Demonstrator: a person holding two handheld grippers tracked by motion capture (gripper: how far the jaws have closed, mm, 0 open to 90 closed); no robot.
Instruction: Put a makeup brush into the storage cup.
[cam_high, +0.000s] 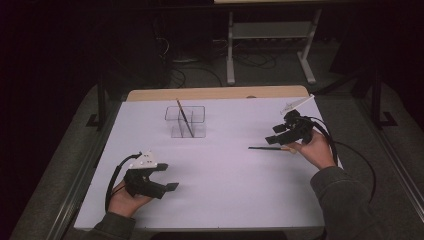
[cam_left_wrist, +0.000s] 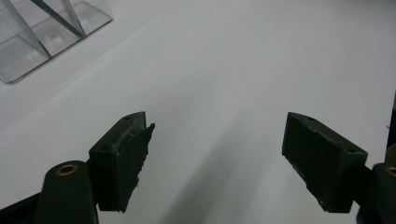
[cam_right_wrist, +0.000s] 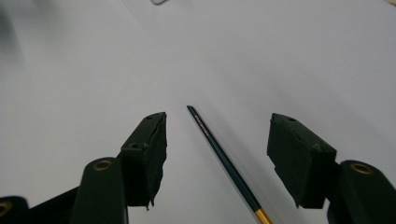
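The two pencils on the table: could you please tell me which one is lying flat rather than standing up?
The pencil by the right gripper lies flat on the white table; the other pencil leans upright in the clear divided container.

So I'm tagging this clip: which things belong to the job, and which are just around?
In the job:
right gripper, open
pencil between its jaws
clear divided box holding another pencil

Just around:
left gripper, open, idle
table frame behind

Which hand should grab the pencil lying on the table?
The right one, probably. The right gripper is open with the pencil lying between its jaws, untouched. The left gripper is open too, far from it across the table.
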